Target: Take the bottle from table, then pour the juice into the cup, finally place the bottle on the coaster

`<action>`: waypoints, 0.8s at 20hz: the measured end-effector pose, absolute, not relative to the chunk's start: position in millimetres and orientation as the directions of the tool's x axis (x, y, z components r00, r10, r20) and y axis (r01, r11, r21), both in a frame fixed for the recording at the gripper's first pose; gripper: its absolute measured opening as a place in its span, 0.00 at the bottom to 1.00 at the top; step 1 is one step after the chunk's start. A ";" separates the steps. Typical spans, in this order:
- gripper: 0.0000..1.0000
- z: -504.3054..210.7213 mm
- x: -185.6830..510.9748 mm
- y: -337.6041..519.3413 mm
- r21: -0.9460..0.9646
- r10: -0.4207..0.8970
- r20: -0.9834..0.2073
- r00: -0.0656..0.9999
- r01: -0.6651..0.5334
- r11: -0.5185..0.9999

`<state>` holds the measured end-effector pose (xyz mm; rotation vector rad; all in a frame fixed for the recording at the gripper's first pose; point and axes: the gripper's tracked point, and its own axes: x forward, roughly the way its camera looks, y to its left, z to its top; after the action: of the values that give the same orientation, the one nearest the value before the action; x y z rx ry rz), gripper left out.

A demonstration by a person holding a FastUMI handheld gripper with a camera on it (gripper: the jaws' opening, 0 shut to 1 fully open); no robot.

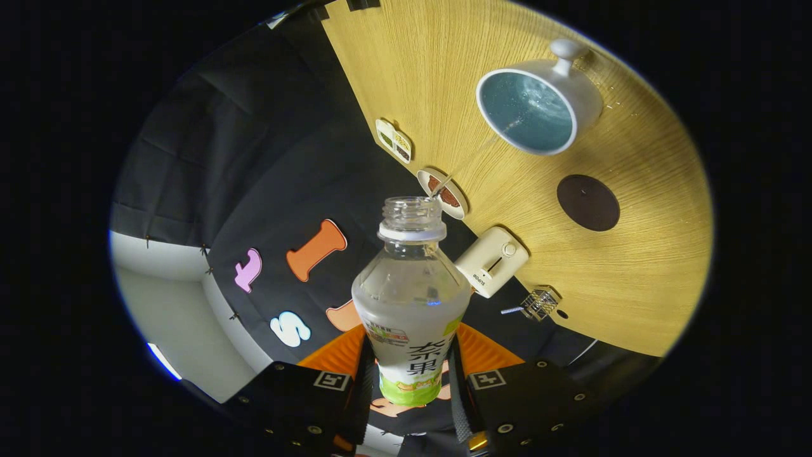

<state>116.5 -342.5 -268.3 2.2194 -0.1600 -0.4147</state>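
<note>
Gripper view | my claw (pixel 411 381) clamps the uncapped juice bottle (pixel 411 304) | thin stream reaches the white cup (pixel 539 108) | "SUPOR" on the white appliance (pixel 491 261) | dark coaster (pixel 588 202) on counter (pixel 634 273)

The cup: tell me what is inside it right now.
The cup holds clear liquid, fed by a thin stream from the open bottle clamped in the gripper. Its depth cannot be judged, and the near wall hides part of the inside.

The gripper (pixel 409 381), at the bottom centre of the frame, has two blocky finger mounts dotted with round screws, each carrying a square black-and-white marker tag on its top face.
</note>
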 end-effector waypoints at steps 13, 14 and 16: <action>0.54 -303.3 102.5 -337.3 0.907 -0.205 -0.378 0.903 0.317 -0.275; 0.54 -307.5 101.4 -339.0 0.914 -0.206 -0.385 0.900 0.340 -0.223; 0.54 -317.2 100.2 -338.3 0.909 -0.212 -0.417 0.884 0.406 -0.093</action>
<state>100.2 -338.3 -317.2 1.5832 0.1562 -0.5198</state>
